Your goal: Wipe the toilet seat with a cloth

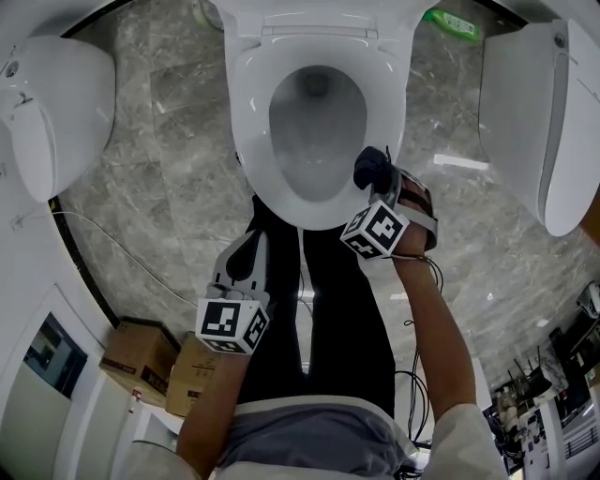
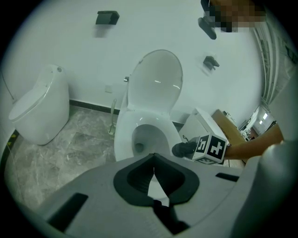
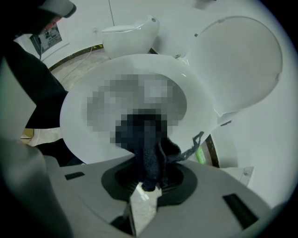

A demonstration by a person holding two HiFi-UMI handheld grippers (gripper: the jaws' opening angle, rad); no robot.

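Note:
The white toilet seat (image 1: 251, 122) is down around the bowl, and the lid (image 2: 156, 79) stands raised behind it. A dark cloth (image 1: 372, 167) is clamped in my right gripper (image 1: 379, 181) and rests on the seat's right side. In the right gripper view the cloth (image 3: 149, 153) hangs bunched from the shut jaws of the right gripper (image 3: 150, 183) over the seat (image 3: 77, 123); whether it presses on the seat I cannot tell. My left gripper (image 1: 246, 251) hangs shut and empty in front of the bowl. The left gripper (image 2: 153, 171) points at the seat's front rim (image 2: 122, 139).
White fixtures stand on either side, one at the left (image 1: 56, 112) and one at the right (image 1: 544, 122). A green object (image 1: 453, 23) lies beside the toilet's base. Cardboard boxes (image 1: 141, 356) and a thin cable (image 1: 122, 248) are on the marble floor at the left. The person's dark-clad legs are close before the bowl.

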